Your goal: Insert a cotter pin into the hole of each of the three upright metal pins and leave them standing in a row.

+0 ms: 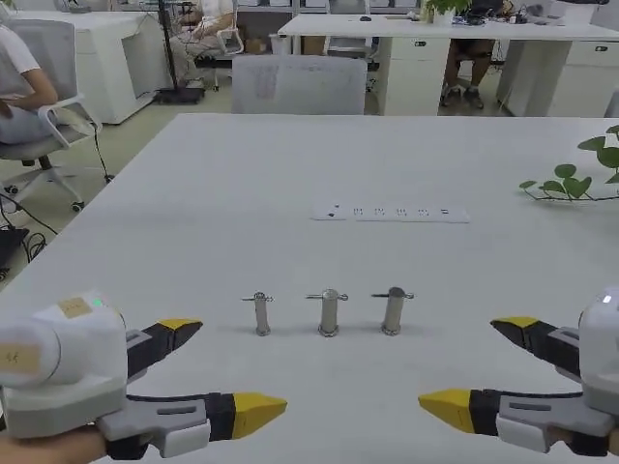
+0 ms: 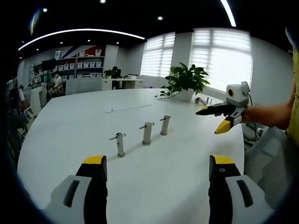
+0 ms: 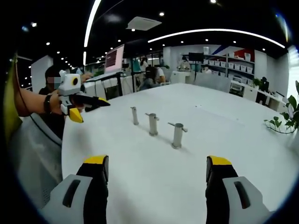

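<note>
Now, two grippers are held low over the near side of the white table (image 1: 193, 193). At the near left, the left gripper (image 1: 237, 365) has its jaws spread wide with nothing between them.

Three metal pins stand upright in one row near the table's middle, each apart from the next: the left pin (image 1: 261, 319), the middle pin (image 1: 328, 317) and the right pin (image 1: 392, 315). Each has a thin pin crosswise through its top, three in all: the first cotter pin (image 1: 250, 299), the second cotter pin (image 1: 340, 296) and the third cotter pin (image 1: 379, 296).

At the near right, the right gripper (image 1: 459, 362) is likewise wide open and holds nothing. Both grippers are well apart from the row, with bare tabletop between.

Beyond the row lies one flat white strip (image 1: 392, 213). One leafy plant (image 1: 580, 179) reaches in at the right edge. One grey chair (image 1: 298, 85) stands at the far side.
</note>
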